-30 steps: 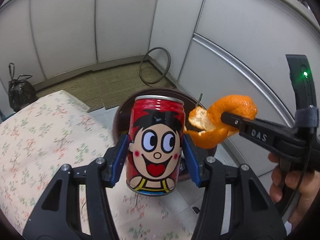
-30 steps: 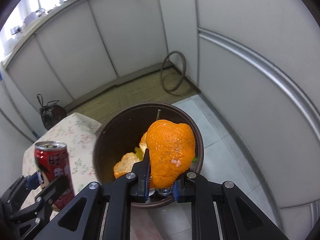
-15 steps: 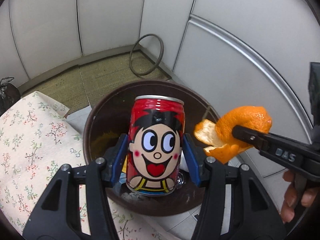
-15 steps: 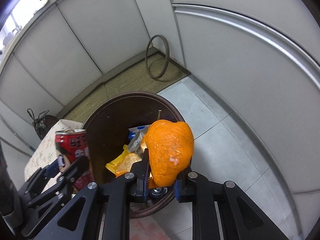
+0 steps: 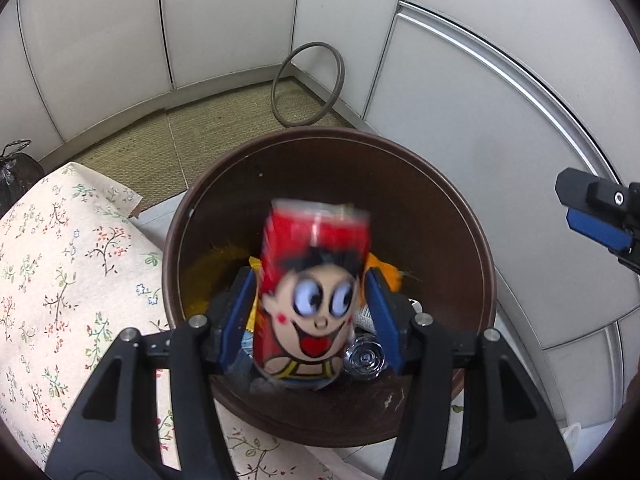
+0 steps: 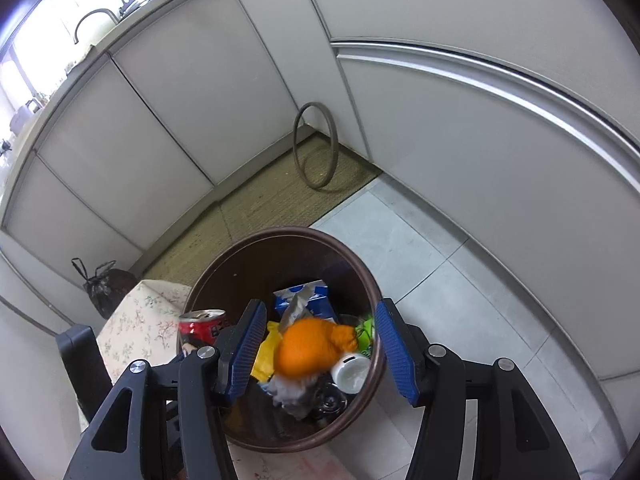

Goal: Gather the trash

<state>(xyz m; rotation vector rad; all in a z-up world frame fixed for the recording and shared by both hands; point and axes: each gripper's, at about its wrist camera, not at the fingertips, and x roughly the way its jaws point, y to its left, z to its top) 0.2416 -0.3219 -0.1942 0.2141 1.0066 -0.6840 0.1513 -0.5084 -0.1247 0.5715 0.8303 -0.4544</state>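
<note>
A red drink can with a cartoon face (image 5: 314, 300) is blurred between the fingers of my left gripper (image 5: 309, 280), right above the brown round bin (image 5: 400, 148). The jaws are opening, and a gap shows between each blue pad and the can. In the right wrist view my right gripper (image 6: 320, 306) hangs over the same bin (image 6: 280, 232) with its jaws opening and nothing between the pads. The orange peel (image 6: 308, 350), blurred, lies loose below them on the trash. The can's top (image 6: 202, 324) shows at the left there. One right finger (image 5: 592, 216) pokes in at the left view's right edge.
The bin holds a blue carton (image 6: 304, 300), yellow wrappers and a white cup (image 6: 352, 372). A floral tablecloth (image 5: 60, 280) borders the bin's left side. A dark ring (image 5: 308, 84) leans on white cabinets beyond a woven mat. A black bag (image 6: 104, 284) sits on the floor.
My right jaws have spread and the orange peel has dropped out of them into the bin. My left gripper has sunk closer over the bin, and its pads have come off the can.
</note>
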